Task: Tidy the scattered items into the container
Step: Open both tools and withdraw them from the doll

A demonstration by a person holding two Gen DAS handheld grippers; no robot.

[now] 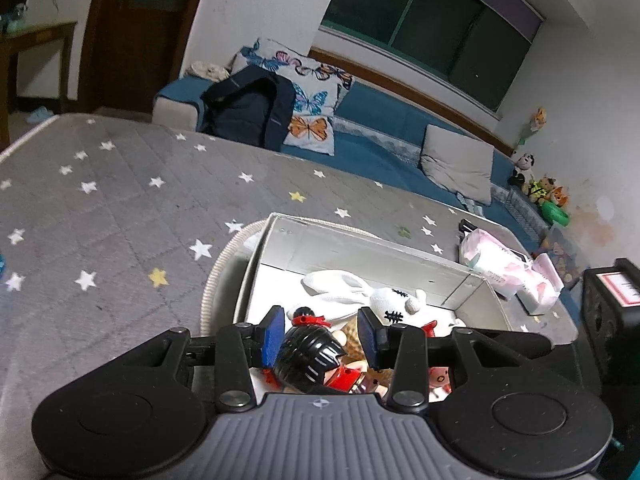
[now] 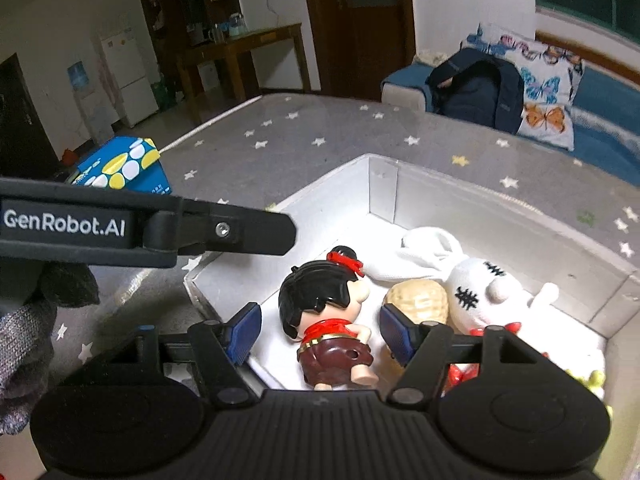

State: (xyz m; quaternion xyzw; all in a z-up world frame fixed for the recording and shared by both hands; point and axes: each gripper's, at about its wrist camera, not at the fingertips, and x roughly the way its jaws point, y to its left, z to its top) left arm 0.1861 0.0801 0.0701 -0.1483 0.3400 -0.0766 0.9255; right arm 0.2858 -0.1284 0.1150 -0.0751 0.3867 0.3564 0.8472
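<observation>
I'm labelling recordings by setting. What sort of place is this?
Most likely a home living room: a blue sofa with butterfly cushions under a window, and a fridge beyond.

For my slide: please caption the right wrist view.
Open right gripper above a doll lying in the white box.

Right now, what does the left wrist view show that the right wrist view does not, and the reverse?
Only the left wrist view shows the pink-and-white packet lying on the starred mat beyond the box, and the stuffed toys against the far wall. Only the right wrist view shows the blue dotted box at the mat's edge and the white fridge. Both show the white box, the black-haired doll and the white knitted rabbit in it.
</observation>
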